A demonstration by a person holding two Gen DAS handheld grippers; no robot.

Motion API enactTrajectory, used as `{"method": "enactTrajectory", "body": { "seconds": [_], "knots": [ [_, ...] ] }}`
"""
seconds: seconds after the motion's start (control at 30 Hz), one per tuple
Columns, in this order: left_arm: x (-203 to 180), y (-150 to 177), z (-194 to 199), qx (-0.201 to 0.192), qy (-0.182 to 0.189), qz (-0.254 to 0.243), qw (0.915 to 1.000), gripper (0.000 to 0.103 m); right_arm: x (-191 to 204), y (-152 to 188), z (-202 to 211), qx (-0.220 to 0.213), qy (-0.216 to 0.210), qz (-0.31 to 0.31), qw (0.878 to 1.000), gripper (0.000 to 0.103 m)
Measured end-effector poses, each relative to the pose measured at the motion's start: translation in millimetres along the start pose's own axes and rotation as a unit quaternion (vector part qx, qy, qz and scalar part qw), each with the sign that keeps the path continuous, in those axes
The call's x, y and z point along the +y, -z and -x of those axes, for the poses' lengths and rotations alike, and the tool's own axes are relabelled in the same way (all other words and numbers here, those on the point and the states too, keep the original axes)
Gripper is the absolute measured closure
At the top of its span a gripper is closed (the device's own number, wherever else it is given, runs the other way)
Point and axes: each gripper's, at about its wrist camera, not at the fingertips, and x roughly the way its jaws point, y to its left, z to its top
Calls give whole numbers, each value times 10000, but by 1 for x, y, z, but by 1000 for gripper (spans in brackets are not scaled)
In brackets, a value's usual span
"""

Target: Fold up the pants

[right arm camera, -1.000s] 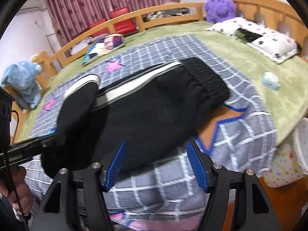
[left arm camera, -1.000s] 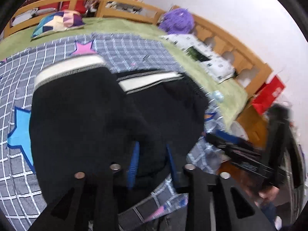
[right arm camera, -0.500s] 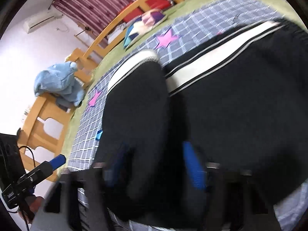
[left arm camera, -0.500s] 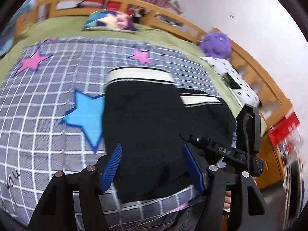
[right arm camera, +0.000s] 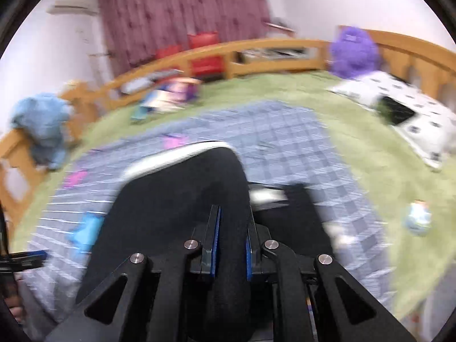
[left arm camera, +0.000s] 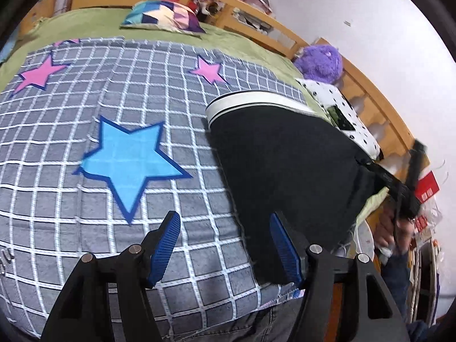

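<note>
Listing by view, with the blanket as landmark.

Left wrist view:
- Blanket: grey, white grid, pink and blue stars; spread over the green bed.
- Pants: black, white-striped band at the far end; lying on the blanket's right part, reaching its near edge.
- Left claw: spread wide, blue pads, holding nothing; poised over the blanket's near edge, its right finger at the pants' near left corner, contact not clear.
- Right claw: black, at the pants' right edge beyond the blanket; tips hidden against the black cloth, held by a hand.
- Cushion: multicoloured, on the bed behind the blanket.
- Purple plush and spotted pillow: right of the blanket, by the wooden rail.

Right wrist view (blurred):
- Right claw: fingers drawn close, pinching a fold of the pants between the blue pads; the pants lie on the blanket.
- White band of the pants at the far end, toward the blanket's middle.
- Blue plush: on the rail left of the blanket.
- Purple plush and spotted pillow: right of the blanket.
- Small pale blue item: on the green bed just right of the blanket; kind unclear.
- Curtain: dark red, behind the bed.
</note>
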Motion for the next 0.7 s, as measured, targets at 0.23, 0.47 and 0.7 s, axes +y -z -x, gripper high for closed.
{"method": "enactTrajectory", "body": {
  "seconds": [0.23,0.47,0.7],
  "knots": [
    [-16,4,-18,233,222,-209,9993,40,-73,28,-34,707,620,-337,9950,83],
    [-61,-4,-42,299,303,-628,9971,40,-52,23,17,70,1038,143,9945,71],
    [-87,28,-100,841,-90,-670,9942,39,-28,74,2,607,1073,701,9899,68]
  ]
}}
